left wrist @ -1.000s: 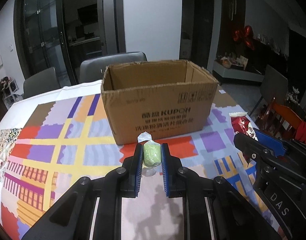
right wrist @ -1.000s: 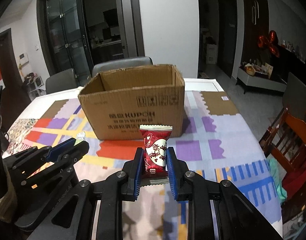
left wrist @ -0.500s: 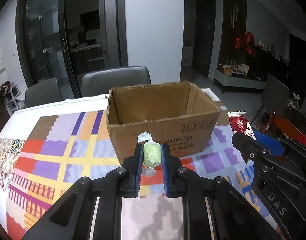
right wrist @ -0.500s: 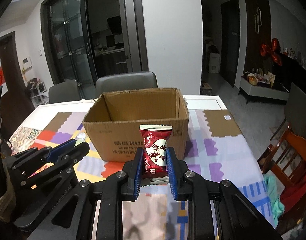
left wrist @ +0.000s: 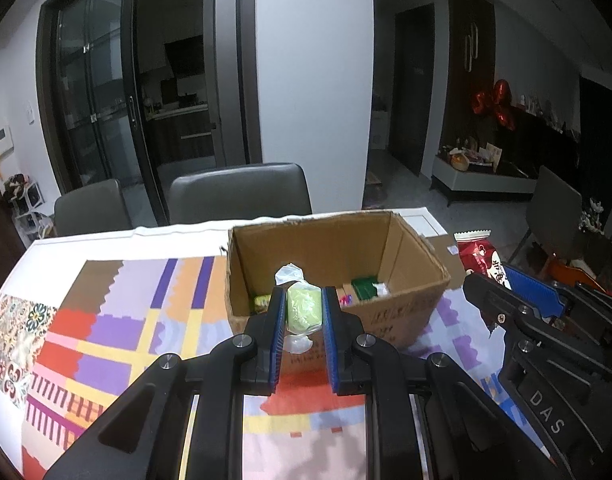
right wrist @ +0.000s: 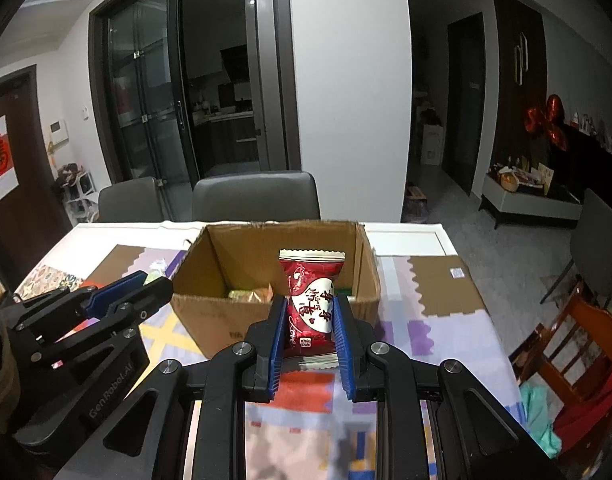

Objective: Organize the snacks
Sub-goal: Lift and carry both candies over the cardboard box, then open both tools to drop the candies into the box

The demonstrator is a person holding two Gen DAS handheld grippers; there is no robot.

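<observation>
An open cardboard box (left wrist: 410, 308) (right wrist: 210, 320) stands on the patterned tablecloth with several snacks on its floor. My left gripper (left wrist: 303, 300) is shut on a pale green wrapped candy (left wrist: 303, 310), held just before the box's near wall and above its rim. My right gripper (right wrist: 309, 308) is shut on a red snack packet (right wrist: 311, 300) with a white label, upright, in front of the box's near right corner. Each gripper shows at the edge of the other's view: the right gripper (left wrist: 506, 284) with its red packet (left wrist: 480, 254), the left gripper (right wrist: 146, 284) beside the box.
Two grey chairs (left wrist: 242, 194) (left wrist: 92, 208) stand behind the table. A wooden chair (right wrist: 566, 344) with red cloth sits at the right. Inside the box lie a green packet (left wrist: 364, 286) and a yellow one (left wrist: 262, 301). The tablecloth (left wrist: 106, 320) spreads left of the box.
Both grippers have risen with their snacks and moved toward the box. The box's inside, hidden a second ago, now shows over its near wall.
</observation>
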